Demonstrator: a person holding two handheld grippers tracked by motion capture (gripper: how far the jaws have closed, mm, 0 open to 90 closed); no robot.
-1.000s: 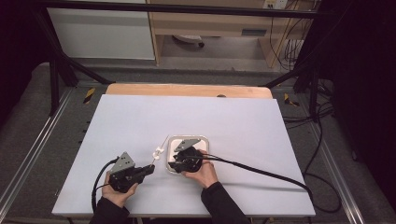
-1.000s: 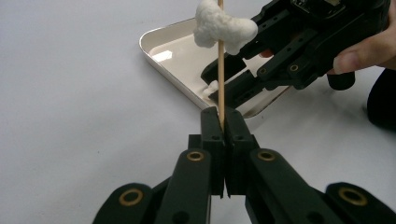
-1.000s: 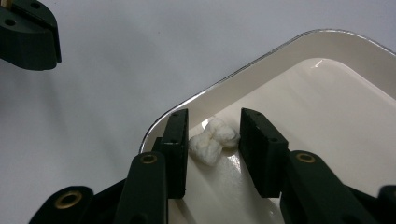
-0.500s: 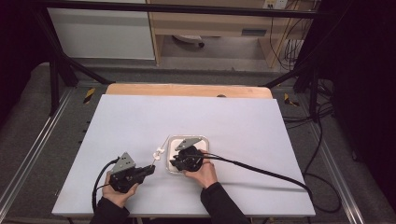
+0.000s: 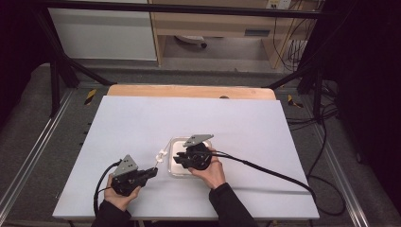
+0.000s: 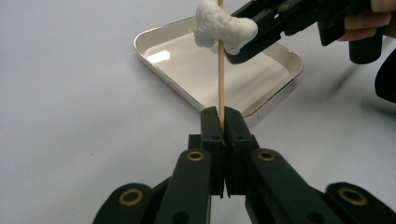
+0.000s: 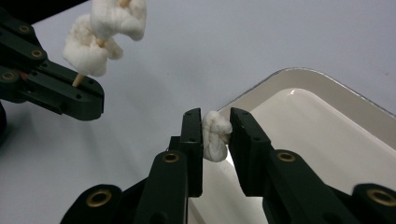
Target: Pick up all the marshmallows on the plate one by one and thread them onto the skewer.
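High view: white table (image 5: 236, 123) carrying a shallow white tray (image 5: 176, 146) near the front edge, at roughly 6 o'clock of the tabletop. Left gripper (image 5: 152, 172) held at 8 o'clock of the tray, just beside it, jaws pressed together on a thin wooden skewer (image 5: 157, 163) slanting toward 1 o'clock, with white marshmallow pieces (image 5: 161, 155) threaded on the far end, near the tray's left rim. Right gripper (image 5: 177, 161) held over the tray, pointing toward 9 o'clock, cable trailing off toward 4 o'clock. Left gripper view: jaws clamped flat on the skewer (image 6: 221, 70), which rises straight toward 12 o'clock; threaded marshmallow pieces (image 6: 223, 25) at the top edge; tray (image 6: 161, 39) lying behind on the table, interior bare; right gripper (image 6: 232, 58) entering from 1 o'clock, jaw tips just behind the marshmallow pieces. Right gripper view: jaws just closing, now pinching a loose marshmallow (image 7: 215, 135) between the pads, held above the tray's near corner; tray (image 7: 327, 105) extending toward 4 o'clock; left gripper (image 7: 91, 102) at 10 o'clock, with the skewer (image 7: 79, 80) and its marshmallow pieces (image 7: 107, 32) pointing toward 12 o'clock, well apart from the pinched marshmallow.
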